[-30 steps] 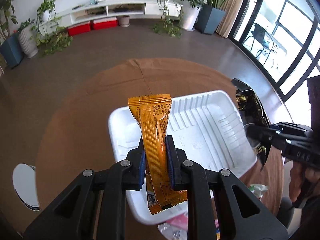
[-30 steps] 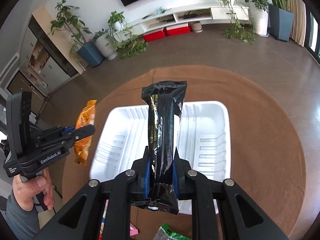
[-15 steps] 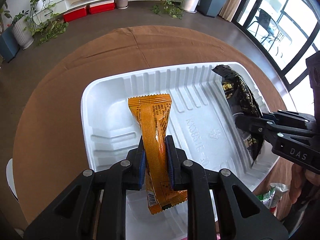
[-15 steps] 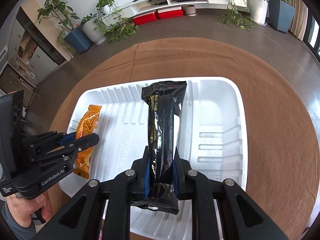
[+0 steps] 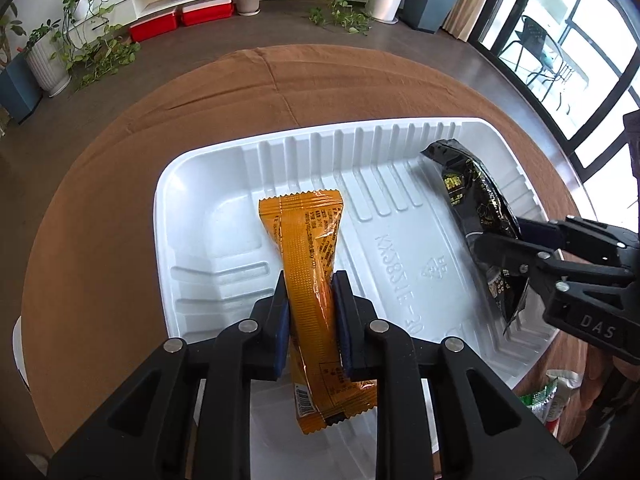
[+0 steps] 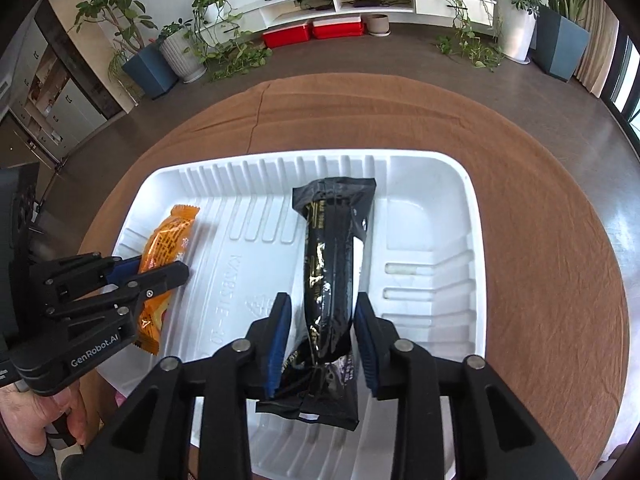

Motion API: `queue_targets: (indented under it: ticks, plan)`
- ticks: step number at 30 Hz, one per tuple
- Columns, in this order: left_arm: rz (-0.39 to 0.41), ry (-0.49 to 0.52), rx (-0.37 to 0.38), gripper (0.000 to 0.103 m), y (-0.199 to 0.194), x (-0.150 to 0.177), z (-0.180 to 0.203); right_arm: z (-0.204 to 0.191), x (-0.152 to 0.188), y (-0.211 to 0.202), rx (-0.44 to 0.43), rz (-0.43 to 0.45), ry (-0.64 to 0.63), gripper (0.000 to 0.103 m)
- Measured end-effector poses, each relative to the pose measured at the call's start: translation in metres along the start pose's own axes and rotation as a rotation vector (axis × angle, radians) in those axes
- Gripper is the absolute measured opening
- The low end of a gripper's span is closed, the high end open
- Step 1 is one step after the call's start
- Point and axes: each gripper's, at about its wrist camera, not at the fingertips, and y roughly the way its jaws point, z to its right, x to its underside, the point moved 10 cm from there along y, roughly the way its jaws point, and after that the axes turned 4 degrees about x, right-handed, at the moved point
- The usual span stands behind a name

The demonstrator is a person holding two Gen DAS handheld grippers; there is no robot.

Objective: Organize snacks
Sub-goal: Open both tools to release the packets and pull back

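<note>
Two snack packets over the white tray (image 5: pixel 192 184), one in each gripper.

On the left, the left gripper (image 5: pixel 309 280) had its jaws clenched on the orange snack packet (image 5: pixel 308 248), which pointed forward over the left part of the tray on the brown-clothed counter (image 5: pixel 100 168); whether the packet's far end touched the tray floor could not be told. To its right, the right gripper (image 6: pixel 320 300) held its jaws to either side of the black snack packet (image 6: pixel 332 248) and they were opening, blue pads (image 6: pixel 279 322) standing clear of the wrapper, which lay along the middle of the tray. A hand (image 6: pixel 44 412) gripped the left tool's handle.
</note>
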Motion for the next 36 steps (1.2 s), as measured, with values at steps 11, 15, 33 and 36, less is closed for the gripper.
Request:
queue_targets:
  ticks: [11, 15, 33, 36]
  plan:
    - [0.089, -0.014, 0.026, 0.080, -0.042, 0.000, 0.005, -0.004, -0.013, -0.064, -0.059, 0.141, 0.037, 0.078]
    - [0.117, -0.004, 0.025, 0.080, -0.060, 0.000, 0.012, -0.016, -0.005, -0.091, -0.073, 0.175, -0.001, 0.078]
    - [0.376, -0.059, 0.143, 0.100, -0.224, 0.130, 0.046, -0.015, 0.122, -0.225, -0.245, 0.418, 0.054, 0.099]
    - [0.391, -0.057, 0.127, 0.101, -0.228, 0.171, 0.060, -0.010, 0.159, -0.219, -0.236, 0.402, 0.104, 0.099]
